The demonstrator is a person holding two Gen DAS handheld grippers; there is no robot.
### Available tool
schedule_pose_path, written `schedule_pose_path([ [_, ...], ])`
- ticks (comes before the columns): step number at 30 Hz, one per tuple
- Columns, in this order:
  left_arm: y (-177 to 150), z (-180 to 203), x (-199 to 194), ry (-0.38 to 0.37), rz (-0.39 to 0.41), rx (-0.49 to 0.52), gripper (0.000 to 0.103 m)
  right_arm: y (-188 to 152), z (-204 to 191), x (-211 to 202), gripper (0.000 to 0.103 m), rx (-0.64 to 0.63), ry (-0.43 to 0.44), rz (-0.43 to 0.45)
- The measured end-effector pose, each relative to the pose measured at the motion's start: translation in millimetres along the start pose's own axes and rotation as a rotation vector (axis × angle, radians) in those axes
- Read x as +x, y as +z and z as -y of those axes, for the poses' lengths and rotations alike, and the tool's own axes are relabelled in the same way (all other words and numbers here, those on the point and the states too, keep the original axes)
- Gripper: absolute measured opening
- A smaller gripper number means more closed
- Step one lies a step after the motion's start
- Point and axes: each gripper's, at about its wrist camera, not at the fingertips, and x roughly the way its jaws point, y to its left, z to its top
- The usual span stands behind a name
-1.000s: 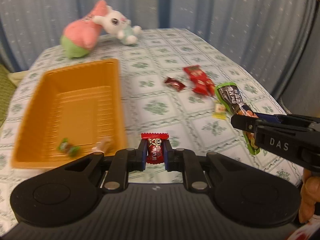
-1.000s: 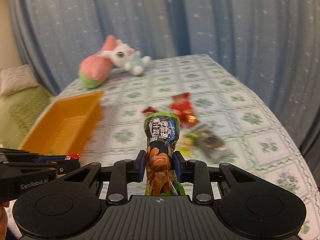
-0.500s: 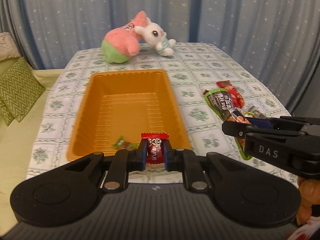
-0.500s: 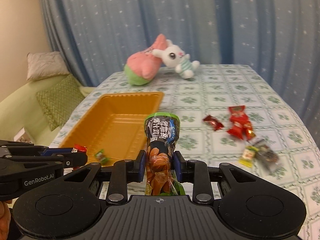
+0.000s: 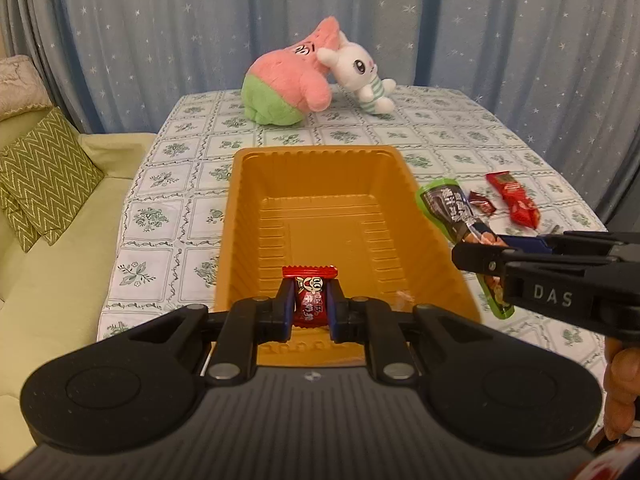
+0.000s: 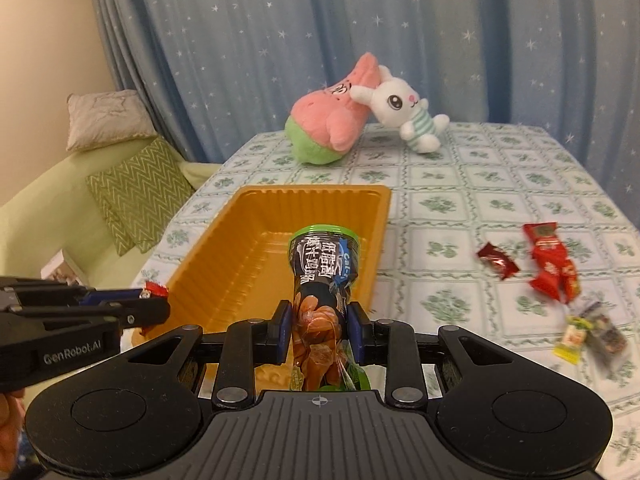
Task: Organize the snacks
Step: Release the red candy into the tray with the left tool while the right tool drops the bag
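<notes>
My left gripper [image 5: 310, 306] is shut on a small red candy [image 5: 309, 300] and holds it over the near end of the orange tray [image 5: 240, 216]. My right gripper [image 6: 320, 330] is shut on a long green-and-black snack packet [image 6: 322, 276], held at the tray's [image 6: 224, 248] near right edge. In the left wrist view the packet [image 5: 448, 204] and right gripper [image 5: 476, 254] sit right of the tray. In the right wrist view the left gripper [image 6: 154, 304] shows at left with the candy [image 6: 154, 289].
Loose snacks lie right of the tray: a red packet [image 6: 552, 266], a dark red candy [image 6: 498, 260], a yellow candy [image 6: 572, 338] and a dark packet [image 6: 606, 334]. A pink plush [image 5: 292, 80] and white bunny [image 5: 364, 76] lie at the far end. A green sofa [image 5: 52, 208] stands left.
Both grippers have swung left and towards the tray with their snacks still held. The left gripper now hangs over the tray's near end; the right is at its right edge.
</notes>
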Motion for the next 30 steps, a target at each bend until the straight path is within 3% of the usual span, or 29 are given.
schedule_pose_path([
  [14,1.9,-14.9,52.5,-0.012,-0.078,0.012,0.018,15.2,3.4,44.2,0.029,0.037,-0.006,-0.037],
  [30,-4.4,-36.2,22.5,0.013,-0.024,-0.088,0.024,16.8,-4.8,53.9,0.030,0.045,0.007,-0.048],
])
